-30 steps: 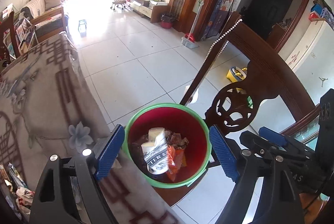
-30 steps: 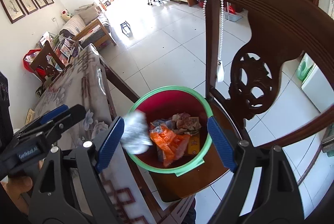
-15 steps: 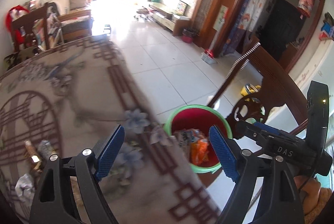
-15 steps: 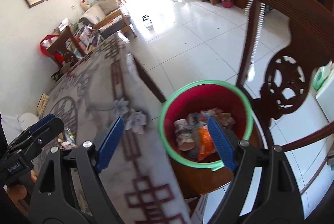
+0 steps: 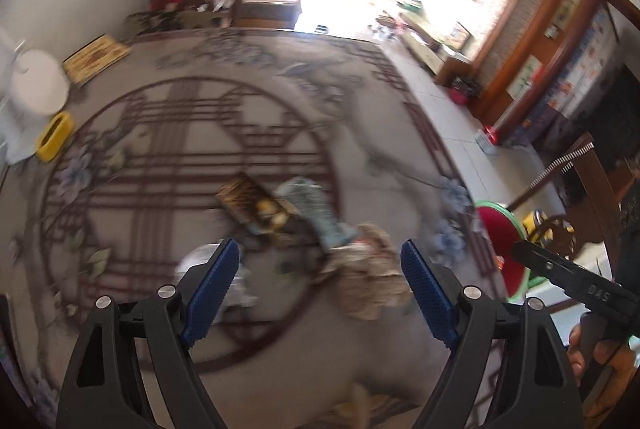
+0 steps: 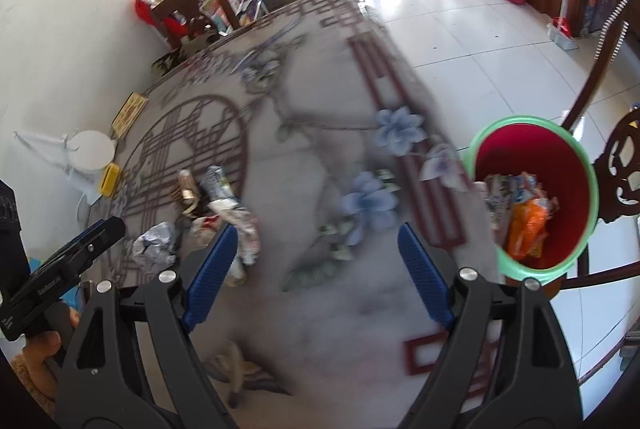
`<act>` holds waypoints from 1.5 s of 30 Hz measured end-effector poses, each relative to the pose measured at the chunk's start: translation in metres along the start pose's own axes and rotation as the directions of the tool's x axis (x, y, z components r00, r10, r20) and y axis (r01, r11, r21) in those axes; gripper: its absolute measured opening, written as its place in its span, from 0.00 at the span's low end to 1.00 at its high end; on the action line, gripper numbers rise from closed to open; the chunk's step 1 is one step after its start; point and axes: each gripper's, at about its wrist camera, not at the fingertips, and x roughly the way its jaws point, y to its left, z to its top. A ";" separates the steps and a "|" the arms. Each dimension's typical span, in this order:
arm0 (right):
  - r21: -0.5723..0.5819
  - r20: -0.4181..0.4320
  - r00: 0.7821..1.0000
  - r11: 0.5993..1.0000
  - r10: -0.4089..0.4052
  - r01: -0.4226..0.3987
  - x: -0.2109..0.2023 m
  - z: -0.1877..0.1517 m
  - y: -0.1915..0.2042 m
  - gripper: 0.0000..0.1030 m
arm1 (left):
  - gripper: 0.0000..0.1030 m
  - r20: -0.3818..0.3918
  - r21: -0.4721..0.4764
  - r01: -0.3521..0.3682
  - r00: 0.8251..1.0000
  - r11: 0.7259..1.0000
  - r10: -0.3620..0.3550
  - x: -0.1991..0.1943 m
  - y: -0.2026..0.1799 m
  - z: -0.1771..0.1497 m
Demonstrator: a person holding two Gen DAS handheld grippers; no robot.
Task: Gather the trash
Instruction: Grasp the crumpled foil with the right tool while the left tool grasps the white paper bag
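Two open, empty claws have swung off the red plastic bin with the green rim (image 6: 534, 189) and back over the grey floral-patterned tablecloth (image 6: 320, 101), so one drop looks finished and another pickup is starting. That bin, already holding wrappers, stands just off the cloth's edge on a dark wooden chair. Remaining trash lies in a loose heap mid-cloth: a brown-and-yellow snack packet (image 5: 256, 207), a crumpled tan paper wad (image 5: 368, 279) and a silver foil scrap (image 6: 154, 243). Nearest the heap, the left gripper (image 5: 320, 293) gapes wide directly over it; the right gripper (image 6: 318, 271) hangs between heap and bin, equally wide, grasping nothing.
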 end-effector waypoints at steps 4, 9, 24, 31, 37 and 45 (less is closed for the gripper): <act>-0.045 0.000 1.000 0.999 0.010 -0.010 0.006 0.000 0.040 0.82 | 0.77 0.028 -0.050 -0.033 0.999 0.998 0.035 -0.014 0.042 0.003; -0.068 -0.052 0.999 0.998 0.010 -0.013 0.030 -0.010 0.071 0.83 | 0.77 0.014 -0.083 -0.065 0.998 0.994 0.066 -0.015 0.091 -0.003; -0.146 -0.152 0.986 0.988 -0.070 0.048 0.089 -0.031 0.110 0.35 | 0.77 -0.113 0.030 0.027 0.993 0.999 -0.023 0.033 0.104 -0.016; -0.102 -0.152 0.987 0.994 -0.047 0.032 0.069 -0.038 0.104 0.35 | 0.76 -0.176 0.059 0.048 0.984 0.997 -0.037 0.064 0.092 -0.018; -0.052 -0.147 0.989 0.998 -0.031 0.023 0.063 -0.041 0.097 0.44 | 0.64 -0.232 0.067 0.067 0.972 0.996 -0.049 0.091 0.086 -0.023; -0.033 -0.122 0.992 0.999 -0.035 0.031 0.057 -0.034 0.092 0.56 | 0.45 -0.233 0.041 0.082 0.970 0.996 -0.070 0.091 0.093 -0.022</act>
